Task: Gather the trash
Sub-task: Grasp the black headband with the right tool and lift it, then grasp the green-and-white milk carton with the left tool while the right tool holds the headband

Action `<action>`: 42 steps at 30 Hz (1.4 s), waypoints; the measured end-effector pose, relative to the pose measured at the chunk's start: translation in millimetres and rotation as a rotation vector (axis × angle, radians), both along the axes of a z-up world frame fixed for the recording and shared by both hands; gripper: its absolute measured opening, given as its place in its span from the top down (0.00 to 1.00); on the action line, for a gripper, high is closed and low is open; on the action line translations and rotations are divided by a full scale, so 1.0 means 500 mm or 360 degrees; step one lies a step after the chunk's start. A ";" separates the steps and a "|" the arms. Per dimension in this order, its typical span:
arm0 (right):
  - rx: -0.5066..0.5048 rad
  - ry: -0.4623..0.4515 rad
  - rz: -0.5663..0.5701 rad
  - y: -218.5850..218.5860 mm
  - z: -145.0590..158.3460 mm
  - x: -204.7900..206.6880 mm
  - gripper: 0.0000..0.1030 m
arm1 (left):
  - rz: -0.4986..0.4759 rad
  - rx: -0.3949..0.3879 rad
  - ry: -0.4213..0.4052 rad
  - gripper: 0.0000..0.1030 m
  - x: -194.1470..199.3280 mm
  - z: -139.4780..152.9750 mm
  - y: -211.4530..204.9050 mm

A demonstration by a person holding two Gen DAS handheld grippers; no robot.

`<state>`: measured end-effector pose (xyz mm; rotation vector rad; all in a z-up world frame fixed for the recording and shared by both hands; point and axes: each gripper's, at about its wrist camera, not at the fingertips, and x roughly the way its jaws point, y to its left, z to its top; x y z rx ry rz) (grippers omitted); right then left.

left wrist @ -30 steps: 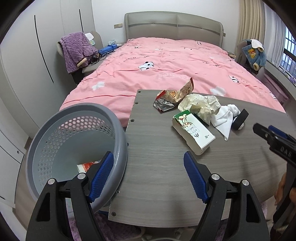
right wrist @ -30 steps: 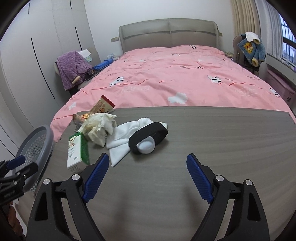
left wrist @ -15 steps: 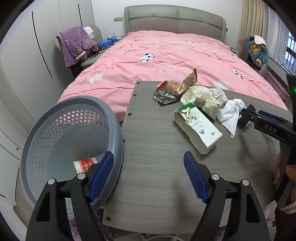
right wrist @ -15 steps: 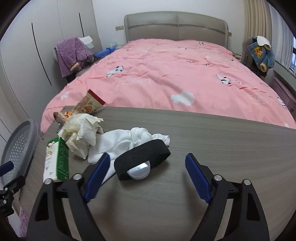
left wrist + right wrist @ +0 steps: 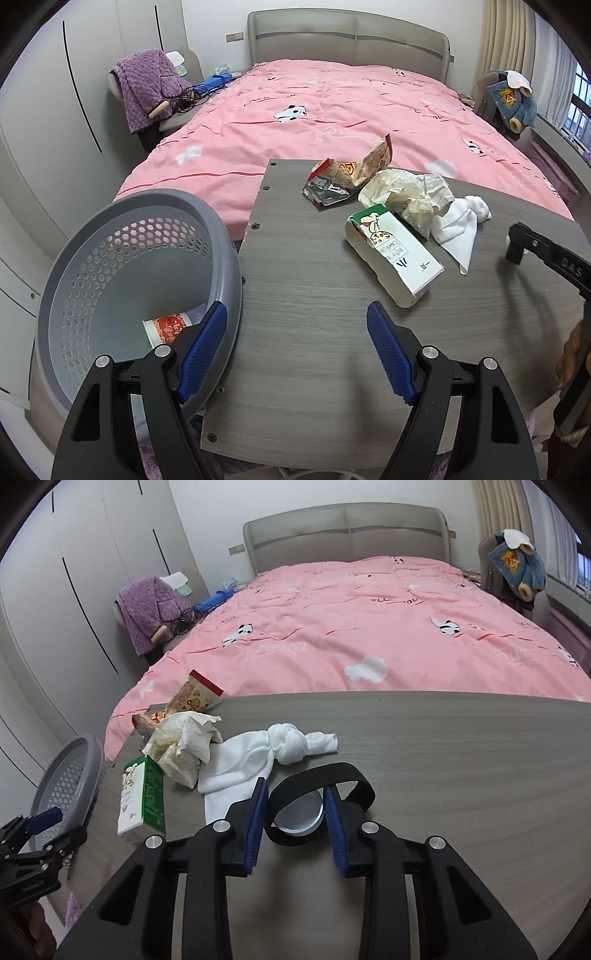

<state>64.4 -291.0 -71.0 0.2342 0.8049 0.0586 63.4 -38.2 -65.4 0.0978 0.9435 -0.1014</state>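
- Closing in, the right gripper (image 5: pixel 293 814) has its blue pads either side of the black band (image 5: pixel 321 781) with a white disc inside; the jaws are narrowed around it, though firm contact is hard to confirm.
- Waiting wide open and empty, the left gripper (image 5: pixel 295 350) hangs by the grey basket (image 5: pixel 92 266), likely to steady it; a cup (image 5: pixel 168 328) already lies inside.
- Beyond, the milk carton (image 5: pixel 395 254), white cloth (image 5: pixel 258 760), crumpled paper (image 5: pixel 186 744) and snack wrapper (image 5: pixel 347 177) sit clustered on the table (image 5: pixel 314 295), within reach.
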 end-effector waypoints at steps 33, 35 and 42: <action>-0.0046 -0.0023 0.0070 0.021 0.004 -0.079 0.95 | -0.0056 -0.0009 -0.0035 0.27 -0.028 0.018 -0.018; -0.0045 -0.0034 0.0067 0.021 0.013 -0.081 0.95 | -0.0057 -0.0014 -0.0035 0.27 -0.027 0.018 -0.017; -0.0033 -0.0056 0.0061 0.031 0.026 -0.096 0.95 | -0.0075 -0.0042 -0.0026 0.27 -0.022 0.016 -0.026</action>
